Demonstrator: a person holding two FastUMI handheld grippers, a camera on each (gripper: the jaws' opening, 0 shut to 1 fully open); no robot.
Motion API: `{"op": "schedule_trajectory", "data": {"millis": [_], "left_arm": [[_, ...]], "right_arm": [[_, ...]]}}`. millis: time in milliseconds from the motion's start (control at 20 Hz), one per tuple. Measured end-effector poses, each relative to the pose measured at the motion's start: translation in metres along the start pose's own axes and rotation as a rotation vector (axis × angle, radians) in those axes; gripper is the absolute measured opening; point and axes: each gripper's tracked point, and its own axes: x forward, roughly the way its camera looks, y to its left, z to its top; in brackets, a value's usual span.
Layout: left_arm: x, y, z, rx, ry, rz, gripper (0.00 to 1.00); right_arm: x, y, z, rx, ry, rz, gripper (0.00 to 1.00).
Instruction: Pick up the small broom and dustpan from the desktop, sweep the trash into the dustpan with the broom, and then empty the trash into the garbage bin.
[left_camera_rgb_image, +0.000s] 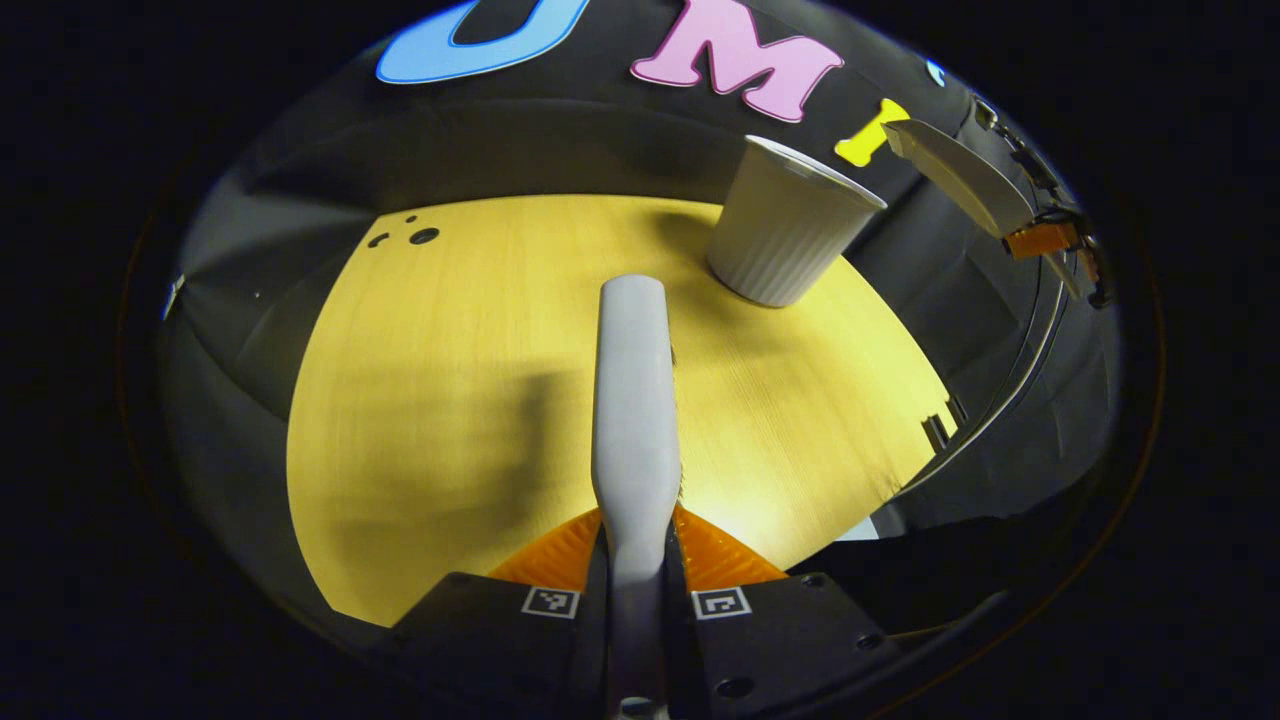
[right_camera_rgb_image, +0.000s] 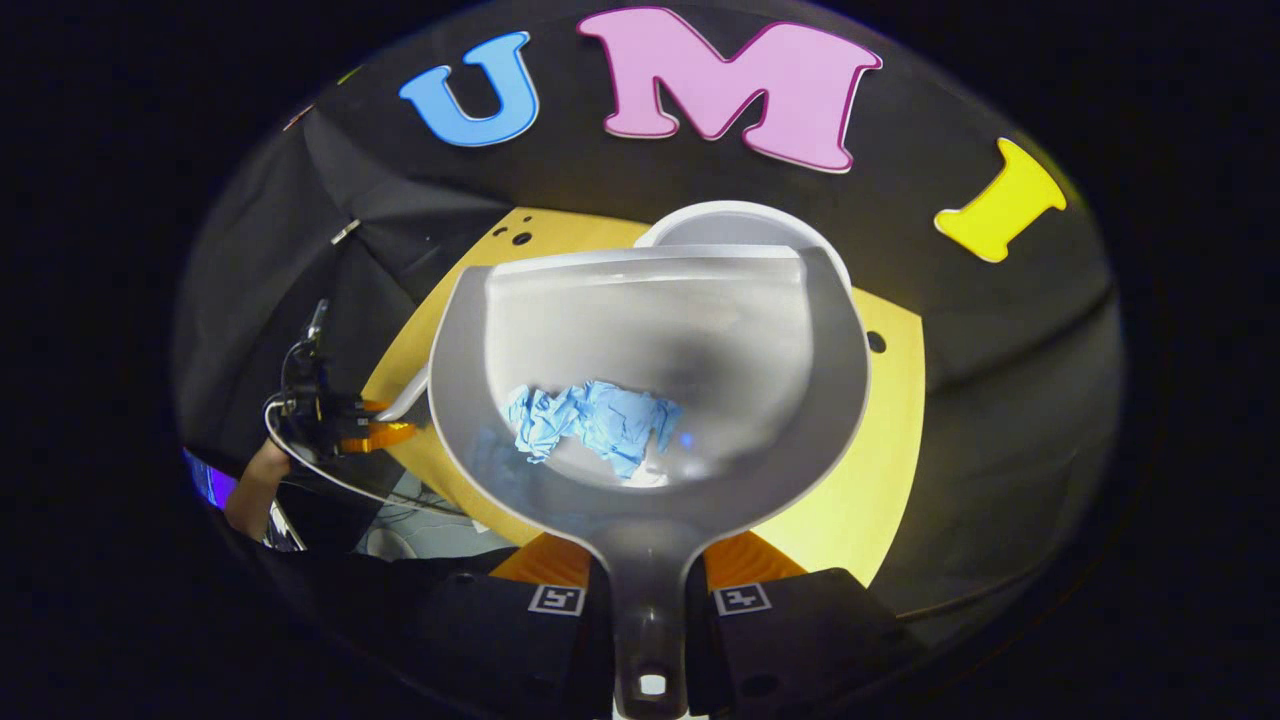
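In the left gripper view, the left tongs (left_camera_rgb_image: 636, 560) are clamping the grey handle of the small broom (left_camera_rgb_image: 633, 420), one finger pressing on each side, and the broom is reaching forward above the yellow wooden bench (left_camera_rgb_image: 440, 400). A white ribbed garbage bin (left_camera_rgb_image: 785, 225) is standing upright on the far part of the bench, ahead and to the right of the broom's tip. Farther right, off the bench edge, the dustpan (left_camera_rgb_image: 960, 175) is showing from the side, held up in the air by the other tool.

In the right gripper view, the right tongs (right_camera_rgb_image: 648, 590) are gripping the stem of the grey dustpan (right_camera_rgb_image: 650, 380) from both sides and are holding it raised above the bench (right_camera_rgb_image: 880, 480). A crumpled blue paper scrap (right_camera_rgb_image: 595, 420) is lying in the pan, near the handle end. The bin's white rim (right_camera_rgb_image: 740, 215) is peeking out just beyond the pan's front lip. At the left, a hand (right_camera_rgb_image: 255, 490) is holding the left tongs (right_camera_rgb_image: 385, 432) beside the bench.
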Motion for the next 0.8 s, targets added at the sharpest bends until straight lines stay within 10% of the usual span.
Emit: {"op": "schedule_trajectory", "data": {"millis": [800], "left_arm": [[-0.01, 0.003, 0.015, -0.156, -0.064, 0.123, 0.3]], "right_arm": [[0.102, -0.139, 0.074, -0.12, -0.11, -0.354, 0.32]]}}
